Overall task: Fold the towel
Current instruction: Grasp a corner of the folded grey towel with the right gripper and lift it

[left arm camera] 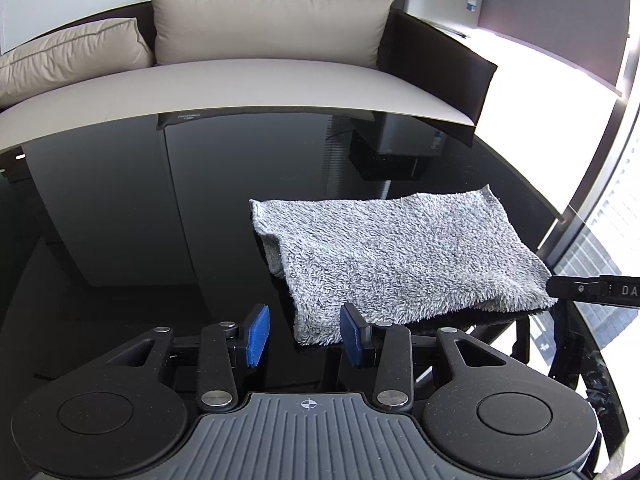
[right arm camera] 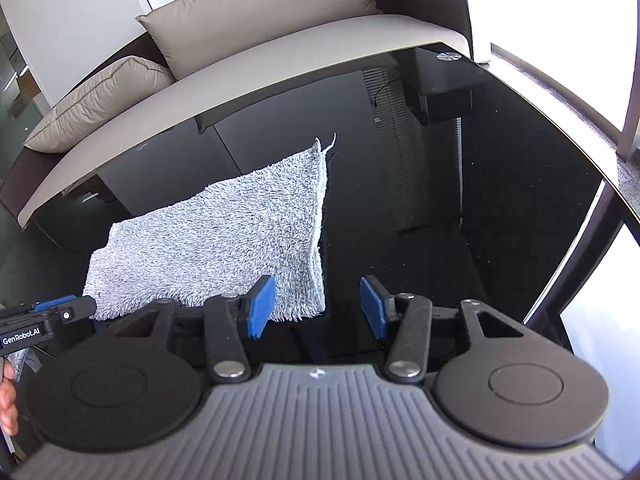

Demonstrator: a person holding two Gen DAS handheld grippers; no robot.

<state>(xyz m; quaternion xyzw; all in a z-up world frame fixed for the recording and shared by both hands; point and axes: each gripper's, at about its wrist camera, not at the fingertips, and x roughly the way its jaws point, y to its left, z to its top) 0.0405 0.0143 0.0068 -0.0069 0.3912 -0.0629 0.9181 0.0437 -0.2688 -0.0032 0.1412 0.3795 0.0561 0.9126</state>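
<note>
Nearest in the left wrist view, the left gripper (left arm camera: 304, 336) is seen with its jaws spread, ribbed blue rubber pads (left arm camera: 256, 334) facing each other across a gap in which only glossy black glass and the towel's near corner are seen. In the right wrist view the right gripper (right arm camera: 318, 306) is likewise held wide apart, nothing pinched between its pads. Beyond them, at two o'clock from the left gripper and eleven o'clock from the right, a shaggy grey towel (left arm camera: 396, 252) is laid folded double on the mirror-like black table (left arm camera: 120, 220), a lower layer showing at its edges. Farthest off, at twelve o'clock, a beige sofa (left arm camera: 248, 80) with plump rectangular cushions (left arm camera: 268, 20) is seen
</note>
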